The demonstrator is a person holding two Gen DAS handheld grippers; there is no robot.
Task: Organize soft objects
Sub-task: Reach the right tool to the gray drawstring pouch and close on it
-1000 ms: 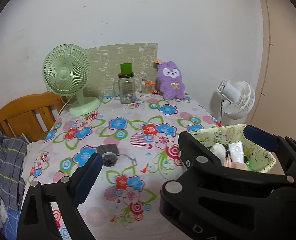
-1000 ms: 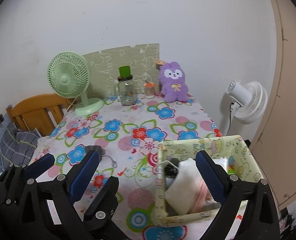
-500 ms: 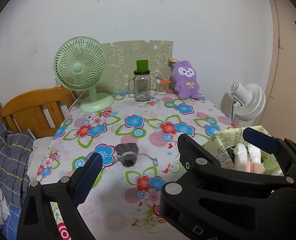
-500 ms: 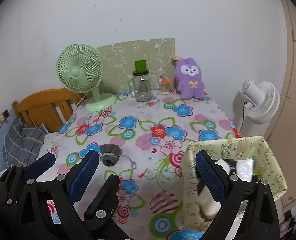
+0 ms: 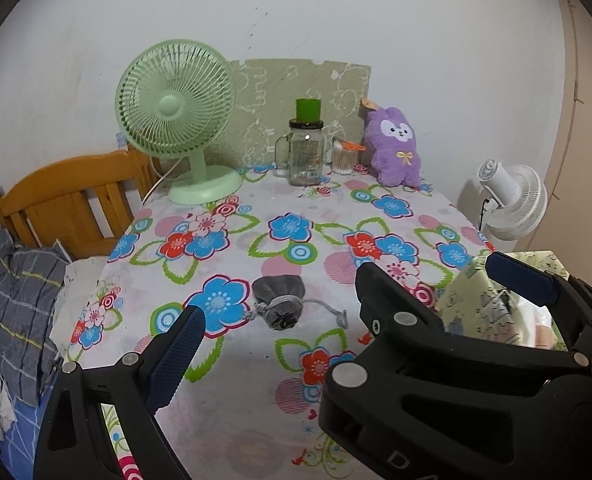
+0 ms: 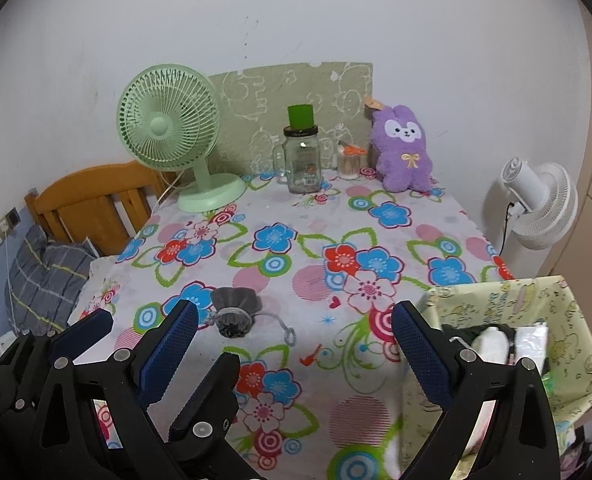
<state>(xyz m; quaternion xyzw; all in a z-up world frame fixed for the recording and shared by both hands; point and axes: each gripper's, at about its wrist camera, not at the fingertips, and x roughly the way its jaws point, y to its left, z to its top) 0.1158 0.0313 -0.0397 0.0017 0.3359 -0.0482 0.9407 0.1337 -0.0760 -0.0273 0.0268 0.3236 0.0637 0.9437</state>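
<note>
Left gripper (image 5: 348,306) and right gripper (image 6: 294,322) gape (fingers empty), side by side.

The left tongs (image 5: 348,296) hang wide open and empty above the flowered tabletop (image 5: 296,240). Between their tips lies a grey drawstring pouch (image 5: 279,300), cord trailing toward 3 o'clock. A patterned fabric basket (image 5: 480,300) sits at 4 o'clock. At 12 o'clock stand a green fan (image 5: 176,108), a glass jar (image 5: 306,152) and a purple plush rabbit (image 5: 396,146).

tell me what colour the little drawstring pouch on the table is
Grey, with a lighter grey cord. The drawstring pouch shows best in the left wrist view.
</note>
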